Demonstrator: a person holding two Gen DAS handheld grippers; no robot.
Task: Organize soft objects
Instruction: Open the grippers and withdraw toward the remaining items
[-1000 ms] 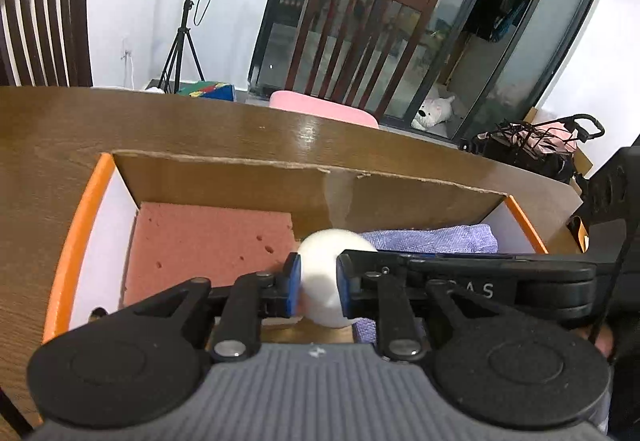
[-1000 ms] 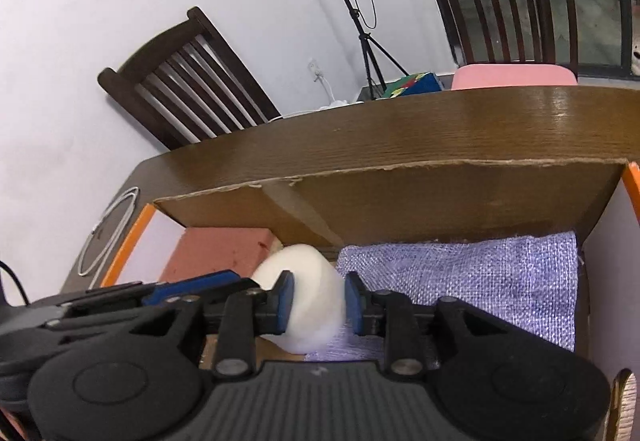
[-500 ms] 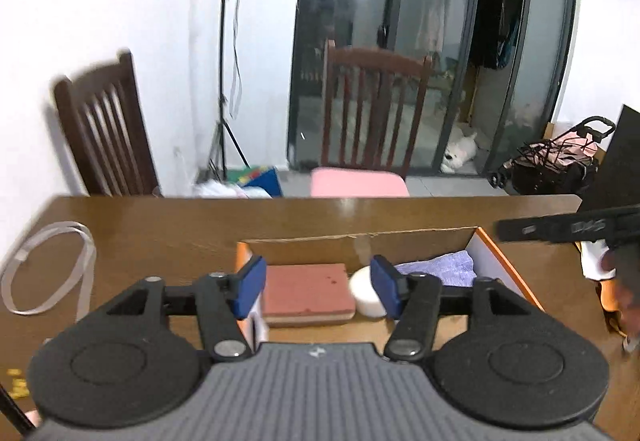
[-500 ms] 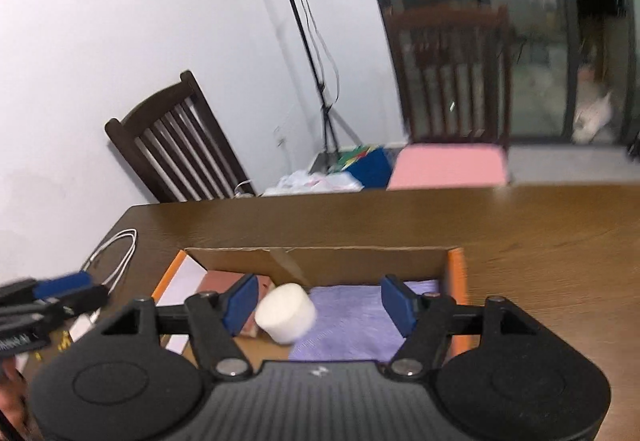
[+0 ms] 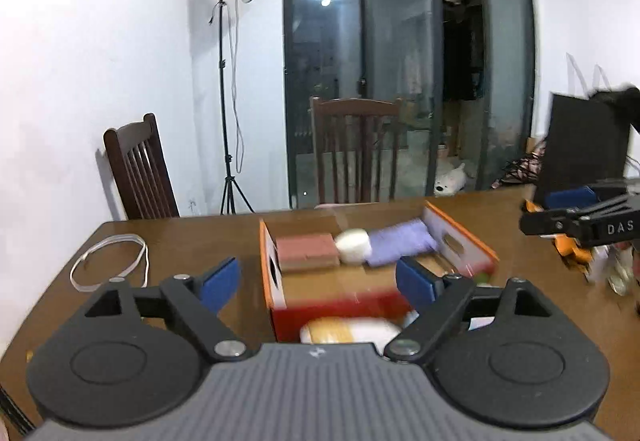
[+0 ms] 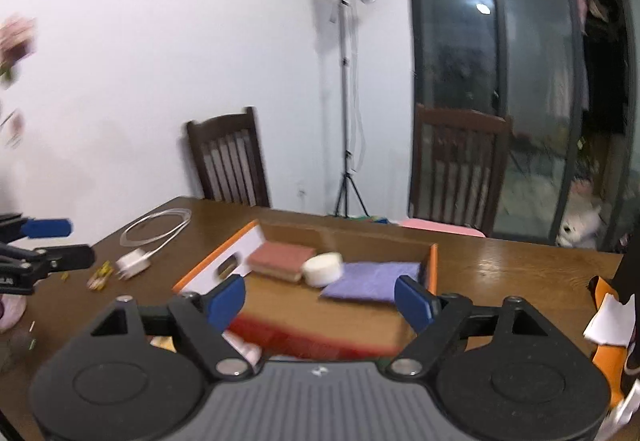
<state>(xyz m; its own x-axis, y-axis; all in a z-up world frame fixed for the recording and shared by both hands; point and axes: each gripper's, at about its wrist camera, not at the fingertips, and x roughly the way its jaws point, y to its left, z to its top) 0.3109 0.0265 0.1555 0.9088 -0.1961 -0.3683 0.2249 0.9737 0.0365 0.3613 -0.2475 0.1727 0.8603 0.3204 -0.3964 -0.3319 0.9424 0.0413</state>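
Left wrist view first: the left gripper (image 5: 318,283) has its jaws wide apart, nothing between them, hanging over the near end of the open cardboard box with orange rims (image 5: 266,261) in the middle of the frame. Inside the box, along the far wall, there's a row of three: the pinkish-red rectangular sponge (image 5: 307,250) on the left, the white round foam puff (image 5: 353,246) touching it in the middle, and the folded lilac cloth (image 5: 402,241) to the right of that. The box sits on the brown wooden worktop (image 5: 192,245). A looped white cable (image 5: 110,261) lies at centre left. The right gripper (image 5: 580,219) pokes in at the right edge, side-on.

Right wrist view: the right gripper (image 6: 320,299) is also spread wide and empty, lower centre of the frame. Same box (image 6: 216,261), seen from a different angle, with the sponge (image 6: 282,259), puff (image 6: 323,268) and cloth (image 6: 372,281) lined up left to right, the puff resting partly on the cloth's edge. On the worktop (image 6: 500,269) at centre left there's the cable with a white plug (image 6: 133,262). The left gripper (image 6: 44,245) shows at the left edge of the frame, fingers apart. It's pretty blurry low down near the box's red front.
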